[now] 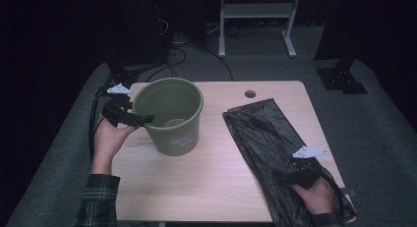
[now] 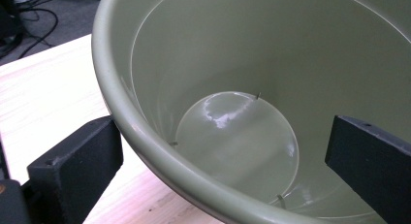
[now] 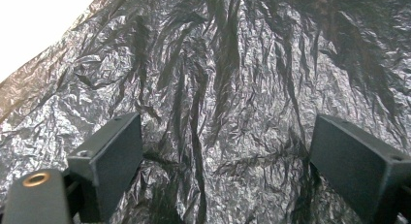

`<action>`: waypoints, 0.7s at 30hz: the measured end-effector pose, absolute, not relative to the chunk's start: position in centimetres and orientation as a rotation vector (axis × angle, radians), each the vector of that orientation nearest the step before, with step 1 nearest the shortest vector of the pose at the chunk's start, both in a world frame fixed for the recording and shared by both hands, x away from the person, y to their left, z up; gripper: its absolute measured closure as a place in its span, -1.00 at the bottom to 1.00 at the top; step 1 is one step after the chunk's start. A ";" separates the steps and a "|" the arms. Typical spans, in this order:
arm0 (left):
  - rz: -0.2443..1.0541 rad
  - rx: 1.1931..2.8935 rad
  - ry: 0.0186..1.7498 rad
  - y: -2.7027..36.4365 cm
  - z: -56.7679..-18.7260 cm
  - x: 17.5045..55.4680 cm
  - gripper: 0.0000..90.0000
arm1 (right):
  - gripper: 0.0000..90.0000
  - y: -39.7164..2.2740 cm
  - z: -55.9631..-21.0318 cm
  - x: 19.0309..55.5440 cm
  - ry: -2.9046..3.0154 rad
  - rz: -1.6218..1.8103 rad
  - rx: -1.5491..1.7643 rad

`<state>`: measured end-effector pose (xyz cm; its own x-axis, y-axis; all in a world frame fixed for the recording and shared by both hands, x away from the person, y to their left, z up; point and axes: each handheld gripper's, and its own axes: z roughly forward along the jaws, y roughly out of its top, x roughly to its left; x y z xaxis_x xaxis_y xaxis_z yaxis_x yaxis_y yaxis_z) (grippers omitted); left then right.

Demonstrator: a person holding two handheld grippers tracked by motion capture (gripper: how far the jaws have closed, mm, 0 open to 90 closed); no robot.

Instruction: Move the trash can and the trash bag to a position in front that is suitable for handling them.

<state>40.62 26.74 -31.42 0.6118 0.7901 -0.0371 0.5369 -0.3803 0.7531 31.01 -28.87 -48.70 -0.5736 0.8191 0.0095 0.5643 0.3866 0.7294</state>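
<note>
Left hand-held gripper (image 1: 140, 120) sits at the rim of the olive-green plastic bucket (image 1: 172, 138), on the bucket's left side as the high view shows it. Jaws wide apart & straddling the wall: in the left gripper view (image 2: 223, 161) one jaw is outside the bucket (image 2: 271, 64) over the bench (image 2: 48, 98), the other inside, rim running between them. No pad presses on the rim, so it's open, nothing gripped. Bucket stands upright w/ its mouth up; round pale bottom visible just ahead of the jaws.

Right hand-held gripper (image 1: 282, 174) lies low over the crumpled black plastic bag (image 1: 270, 138), near the bag's end closest to the person. Bag is spread flat on the bench (image 1: 216, 173), stretching away ahead of this gripper. Right gripper view (image 3: 225, 170): both jaws held wide, wrinkled bag film (image 3: 218, 88) beneath & between them, not pinched. Open, holding nothing.

Bucket & bag well apart, bare bench between.
</note>
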 end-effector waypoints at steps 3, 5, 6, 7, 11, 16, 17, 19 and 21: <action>0.424 2.082 1.031 26.2 -31.4 40.3 -1.00 | -0.76 -28.9 -48.7 31.0 2.298 1.002 1.202; 0.418 2.082 1.020 25.9 -31.5 40.1 -1.00 | -0.76 -28.9 -48.7 31.0 2.298 1.002 1.202; 0.417 2.083 1.016 25.8 -31.5 40.0 -1.00 | -0.76 -28.9 -48.7 31.0 2.298 1.002 1.202; 0.414 2.084 1.012 25.7 -31.5 39.9 -1.00 | -0.76 -28.9 -48.7 31.0 2.298 1.003 1.202; 0.407 2.084 1.001 25.1 -31.5 39.4 -1.00 | -0.76 -28.9 -48.7 31.0 2.298 1.003 1.202; 0.399 2.090 0.973 24.4 -31.6 38.7 -1.00 | -0.76 -28.9 -48.7 31.0 2.299 1.001 1.200; 0.397 2.090 0.967 24.2 -31.6 38.6 -1.00 | -0.76 -28.9 -48.7 31.0 2.299 1.002 1.201; 0.391 2.087 0.954 23.8 -31.7 38.2 -1.00 | -0.76 -28.9 -48.7 31.0 2.299 1.002 1.200; 0.388 2.090 0.940 23.4 -31.7 37.8 -1.00 | -0.76 -28.9 -48.7 31.0 2.298 1.001 1.202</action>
